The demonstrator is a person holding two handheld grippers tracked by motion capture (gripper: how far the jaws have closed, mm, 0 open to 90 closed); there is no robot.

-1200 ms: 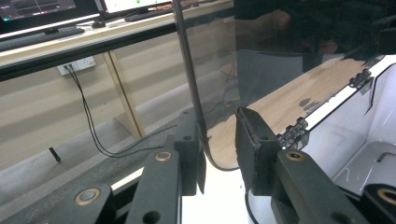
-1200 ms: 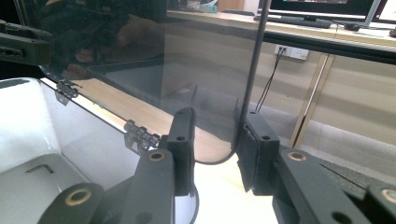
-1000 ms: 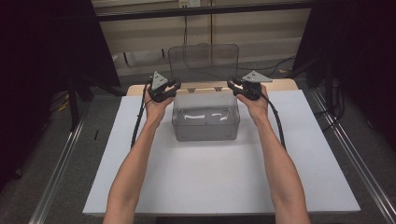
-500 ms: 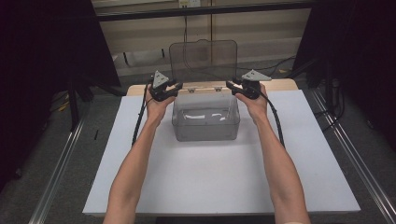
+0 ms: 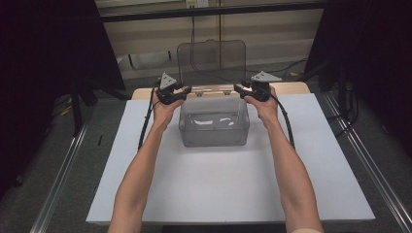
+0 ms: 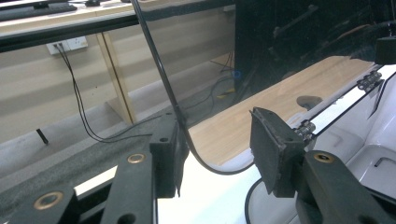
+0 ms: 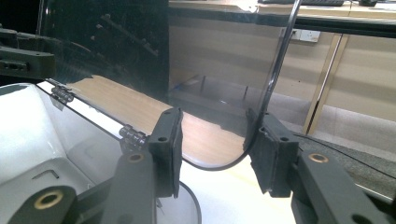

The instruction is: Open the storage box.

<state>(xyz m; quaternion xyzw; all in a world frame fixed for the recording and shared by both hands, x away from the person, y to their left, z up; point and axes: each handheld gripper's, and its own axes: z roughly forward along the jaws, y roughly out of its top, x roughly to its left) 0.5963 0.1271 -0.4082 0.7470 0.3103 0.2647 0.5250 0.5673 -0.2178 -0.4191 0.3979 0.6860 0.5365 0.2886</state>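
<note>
Left gripper and right gripper both gape around the upright clear lid's edges; box contents unreadable through glare.

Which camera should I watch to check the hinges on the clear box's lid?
The right gripper view: two hinges show close along the lid's bottom edge, just past the right tool. The left gripper view shows them too, one partly behind a pad. In the high view they are small blurs on the box rim.

Beige back wall with socket, grey carpet floor, dark curtains either side
</note>
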